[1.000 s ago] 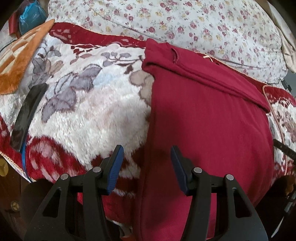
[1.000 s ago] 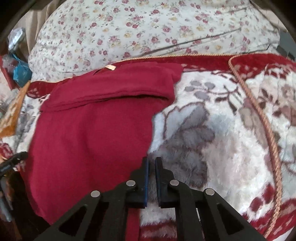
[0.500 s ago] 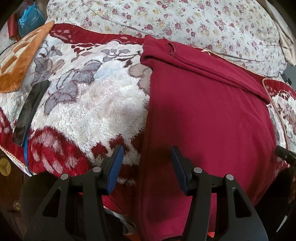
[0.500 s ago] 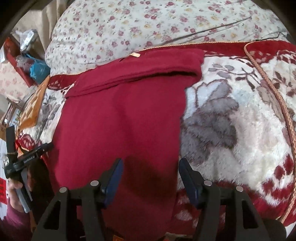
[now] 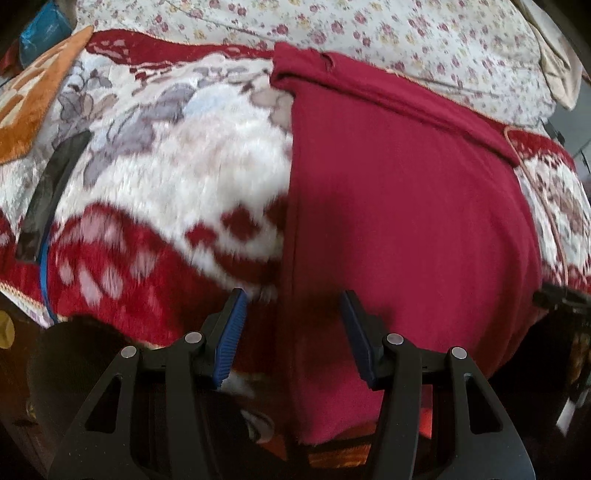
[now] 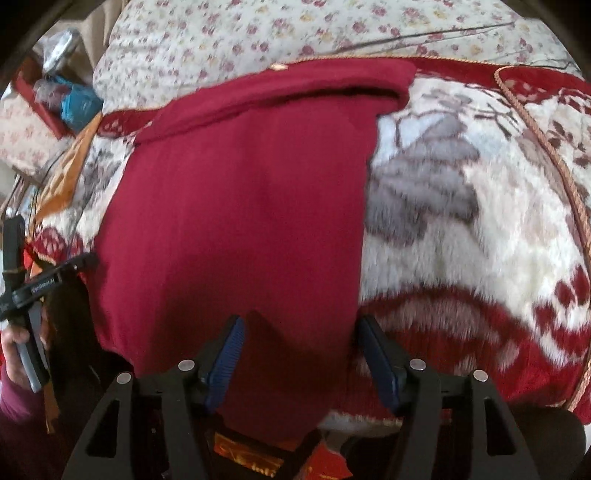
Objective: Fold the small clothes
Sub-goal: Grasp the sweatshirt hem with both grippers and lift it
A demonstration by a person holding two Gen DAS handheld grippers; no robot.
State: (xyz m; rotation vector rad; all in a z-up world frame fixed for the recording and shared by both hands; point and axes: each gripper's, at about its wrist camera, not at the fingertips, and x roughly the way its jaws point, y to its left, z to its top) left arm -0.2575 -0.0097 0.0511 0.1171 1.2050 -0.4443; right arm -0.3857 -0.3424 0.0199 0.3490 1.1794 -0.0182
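A dark red garment point(image 5: 399, 206) lies spread flat on a plush red-and-white floral blanket point(image 5: 177, 177), its far end folded over into a band. My left gripper point(image 5: 293, 310) hovers open over the garment's near left edge, cloth below the gap, pads not pressing. In the right wrist view the same garment point(image 6: 240, 206) fills the middle. My right gripper point(image 6: 299, 332) stands over its near right edge, jaws opening, the cloth under the gap and not pinched. The left gripper point(image 6: 48, 280) shows at the left rim, held by a hand.
A flowered quilt point(image 5: 369, 29) lies bunched beyond the garment. An orange patterned cloth point(image 5: 33, 96) and a dark flat strip point(image 5: 48, 192) lie at the left. Blue and red bags point(image 6: 70, 103) sit at the far left. The blanket's corded edge point(image 6: 554, 155) runs down the right.
The right gripper went from shut to open and shifted left over the garment's near right edge. The left gripper slid toward the garment's near end, jaws unchanged.
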